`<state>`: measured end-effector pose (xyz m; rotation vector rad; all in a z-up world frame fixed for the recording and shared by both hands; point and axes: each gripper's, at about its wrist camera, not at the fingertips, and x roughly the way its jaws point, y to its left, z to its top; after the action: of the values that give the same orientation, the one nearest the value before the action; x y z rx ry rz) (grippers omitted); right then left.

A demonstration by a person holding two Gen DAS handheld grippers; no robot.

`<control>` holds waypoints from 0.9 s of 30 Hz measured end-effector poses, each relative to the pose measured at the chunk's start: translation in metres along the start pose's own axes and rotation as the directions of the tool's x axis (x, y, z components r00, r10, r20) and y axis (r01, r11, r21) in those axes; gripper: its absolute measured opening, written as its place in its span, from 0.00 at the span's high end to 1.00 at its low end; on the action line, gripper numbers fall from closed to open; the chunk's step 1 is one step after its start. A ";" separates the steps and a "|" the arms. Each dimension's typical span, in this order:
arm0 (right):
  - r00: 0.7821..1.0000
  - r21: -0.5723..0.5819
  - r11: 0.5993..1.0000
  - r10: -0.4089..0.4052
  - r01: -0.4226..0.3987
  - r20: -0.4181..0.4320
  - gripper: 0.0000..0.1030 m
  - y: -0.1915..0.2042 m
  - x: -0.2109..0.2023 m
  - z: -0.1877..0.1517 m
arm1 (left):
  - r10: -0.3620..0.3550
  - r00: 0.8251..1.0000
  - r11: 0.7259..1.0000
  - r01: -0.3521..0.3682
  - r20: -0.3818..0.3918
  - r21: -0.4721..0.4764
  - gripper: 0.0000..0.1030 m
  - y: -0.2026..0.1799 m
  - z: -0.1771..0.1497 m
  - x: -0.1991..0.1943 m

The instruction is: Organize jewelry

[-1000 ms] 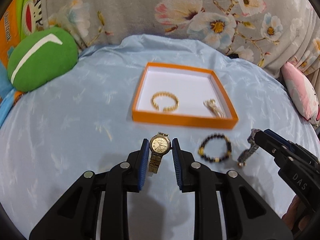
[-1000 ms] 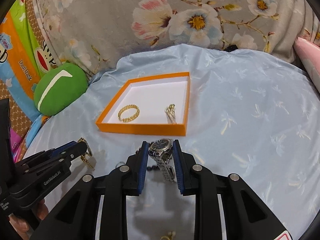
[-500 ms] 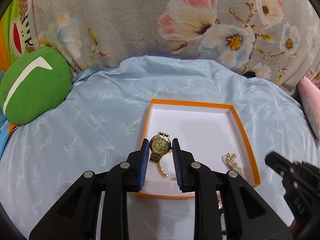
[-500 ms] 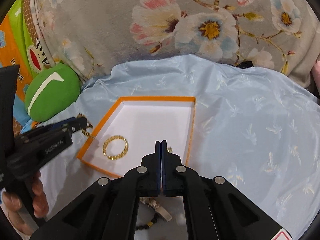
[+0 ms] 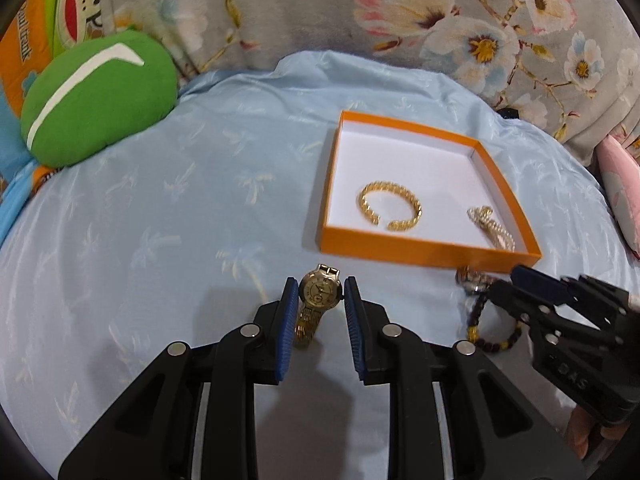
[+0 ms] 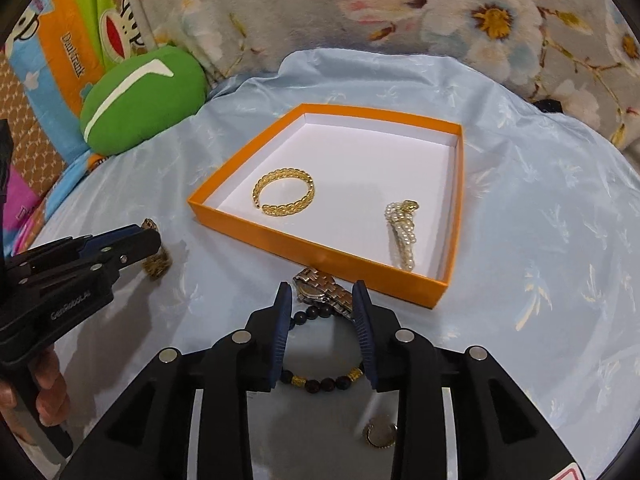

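Fingers of your left gripper (image 5: 321,294) clamp the gold watch (image 5: 319,294) above the blue sheet (image 5: 160,220), short of the orange box (image 5: 420,246). Your right gripper (image 6: 322,308) is opening, its fingers straddling the silver watch (image 6: 324,290) lying by the bead bracelet (image 6: 320,384).

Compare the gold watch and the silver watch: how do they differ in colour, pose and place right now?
1. The gold watch is gold with a pale dial; the silver watch is steel-coloured.
2. The gold watch stands upright, dial showing; the silver watch lies on the blue cloth.
3. The gold watch is gripped in the left claw; the silver watch lies loose between the opening jaws of the right claw.

Both are outside the orange box.
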<state>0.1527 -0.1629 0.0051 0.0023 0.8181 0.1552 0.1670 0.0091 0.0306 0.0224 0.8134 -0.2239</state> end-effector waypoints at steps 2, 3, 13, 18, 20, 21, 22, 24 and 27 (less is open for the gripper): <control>0.999 -0.042 0.998 -0.040 0.040 -0.003 0.65 0.005 0.007 0.001 | 0.000 1.000 1.000 0.000 -0.002 -0.002 0.79 0.002 -0.004 0.000; 0.999 -0.056 0.997 -0.053 0.053 -0.011 0.62 0.006 0.010 0.003 | 0.005 1.000 1.000 -0.005 0.002 0.000 0.79 0.002 -0.005 -0.001; 0.997 -0.046 0.998 -0.040 0.037 -0.067 0.77 -0.004 0.021 0.005 | -0.013 1.000 1.000 0.013 -0.004 -0.005 0.79 0.004 -0.006 0.002; 0.999 -0.010 0.999 -0.034 0.034 -0.027 0.77 -0.007 0.011 0.003 | -0.012 1.000 1.000 0.012 0.005 0.000 0.79 0.003 -0.006 0.001; 1.000 0.008 1.000 -0.027 0.027 0.001 0.77 -0.009 0.001 0.005 | -0.016 1.000 1.000 0.016 0.009 0.000 0.79 0.002 -0.005 -0.002; 1.000 0.015 1.000 -0.022 0.021 0.015 0.77 -0.011 -0.004 0.007 | -0.019 1.000 1.000 0.019 0.012 -0.001 0.79 0.002 -0.003 -0.004; 0.999 0.026 1.000 -0.015 0.014 0.034 0.77 -0.013 -0.012 0.010 | -0.022 1.000 1.000 0.022 0.016 -0.001 0.80 0.002 -0.002 -0.006; 0.998 0.048 0.999 -0.007 0.003 0.070 0.77 -0.019 -0.025 0.018 | -0.031 0.999 1.000 0.031 0.026 0.005 0.81 -0.001 0.005 -0.011; 0.994 0.083 0.996 0.008 -0.017 0.110 0.77 -0.032 -0.035 0.035 | -0.053 0.997 0.999 0.053 0.054 0.015 0.82 -0.007 0.024 -0.019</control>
<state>0.1592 -0.1969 0.0526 0.0948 0.7144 0.1313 0.1699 0.0037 0.0610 0.0073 0.7586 -0.2789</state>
